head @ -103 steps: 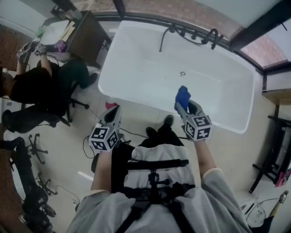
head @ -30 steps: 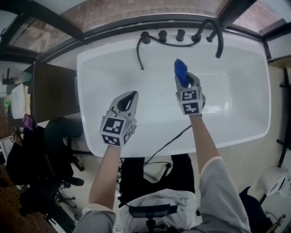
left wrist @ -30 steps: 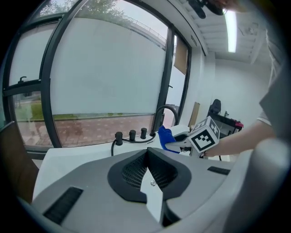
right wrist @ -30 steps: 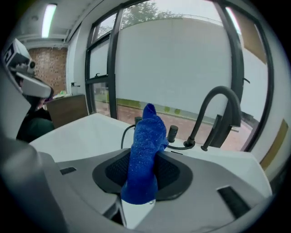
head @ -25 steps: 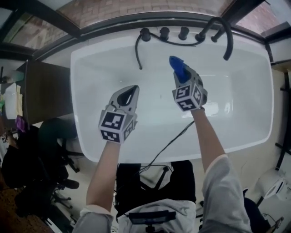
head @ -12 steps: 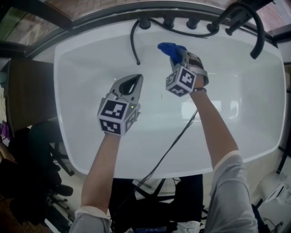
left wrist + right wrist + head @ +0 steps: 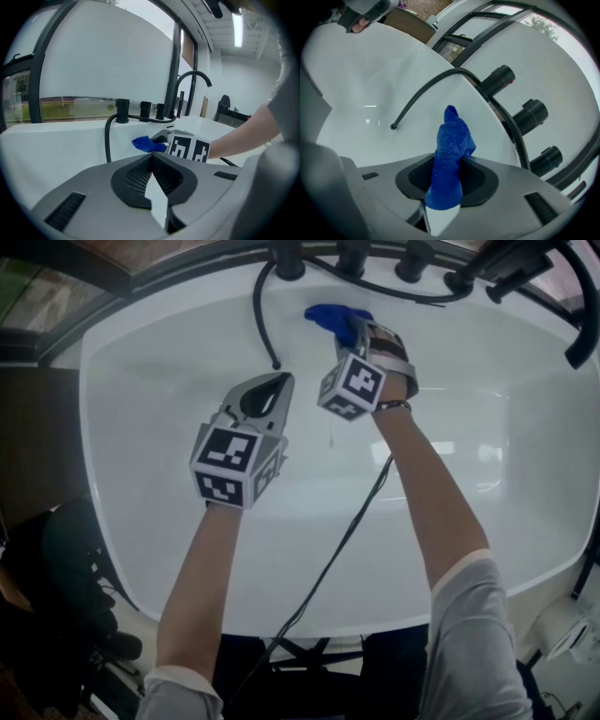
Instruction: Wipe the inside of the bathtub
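Note:
A white bathtub [image 7: 169, 549] fills the head view. My right gripper [image 7: 349, 331] is shut on a blue cloth [image 7: 330, 316] and holds it against or just off the tub's far inner wall, below the black taps. In the right gripper view the blue cloth [image 7: 449, 159] sticks out between the closed jaws toward the white wall. My left gripper [image 7: 270, 390] hovers over the tub's middle, jaws closed with nothing in them. The left gripper view shows the blue cloth [image 7: 146, 144] ahead of it.
A black shower hose [image 7: 262, 310] hangs down the far wall left of the cloth. Black tap knobs [image 7: 349, 257] and a curved black spout [image 7: 586, 306] line the far rim. A black cable [image 7: 342, 540] trails from the right gripper across the tub.
The view has closed in on the tub. My right gripper has carried the blue cloth farther toward the far wall and leftward under the taps. The left gripper has stayed over the tub's middle.

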